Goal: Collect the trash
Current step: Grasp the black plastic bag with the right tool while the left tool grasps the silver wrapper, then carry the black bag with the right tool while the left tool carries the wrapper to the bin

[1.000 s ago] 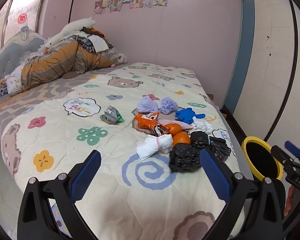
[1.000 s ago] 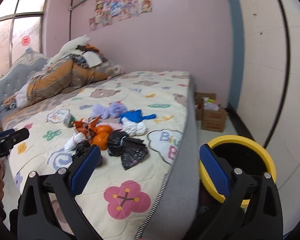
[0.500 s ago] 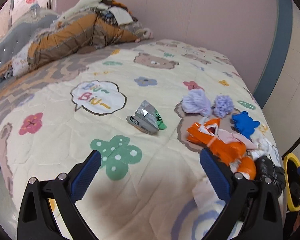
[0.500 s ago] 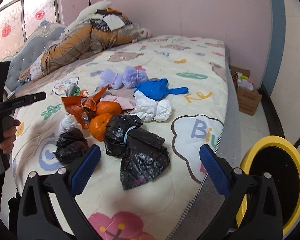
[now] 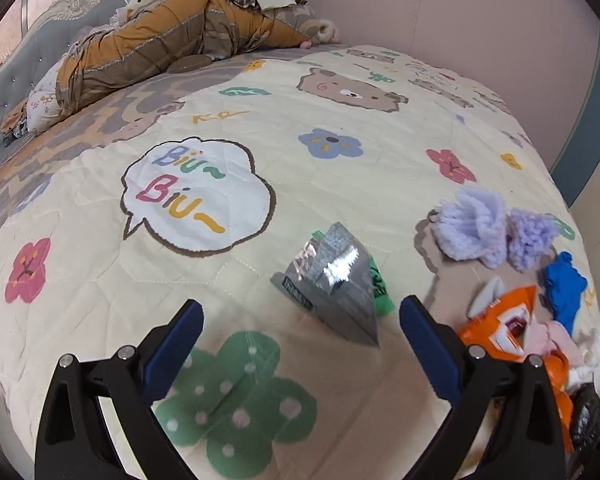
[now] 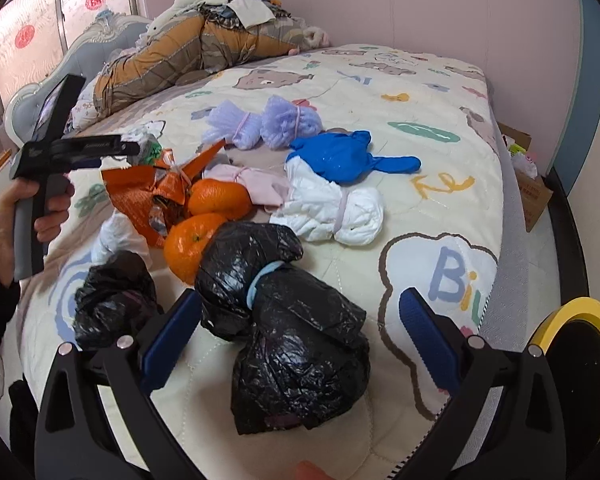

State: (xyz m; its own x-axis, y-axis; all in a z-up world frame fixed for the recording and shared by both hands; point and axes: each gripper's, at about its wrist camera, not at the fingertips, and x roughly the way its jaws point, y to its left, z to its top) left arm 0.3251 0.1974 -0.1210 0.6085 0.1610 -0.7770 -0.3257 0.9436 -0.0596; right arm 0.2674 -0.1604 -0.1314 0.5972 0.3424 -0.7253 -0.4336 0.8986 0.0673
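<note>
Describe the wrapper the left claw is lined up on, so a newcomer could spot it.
On the cartoon quilt, just below the "Biu Biu" speech bubble, lies a crumpled silver foil wrapper. It sits apart from the trash pile, the only shiny grey piece, with green at its edge.

The bed (image 6: 440,92) carried all the litter. At its near edge lay a tied bag (image 6: 284,336), between the spread fingers of the right tongs (image 6: 300,320). A smaller bag (image 6: 114,300) lay to its left, two fruits (image 6: 204,216) just beyond it. A torn packet (image 6: 148,192) lay left of the fruits. Farther off sat two fluffy bundles (image 6: 264,124) side by side. A crumpled wrapper (image 5: 334,284) lay apart to the left, just ahead of the open left tongs (image 5: 300,320). A bin (image 6: 580,360) stood on the floor right of the bed. Bedding (image 6: 188,48) was heaped at the far left.
</note>
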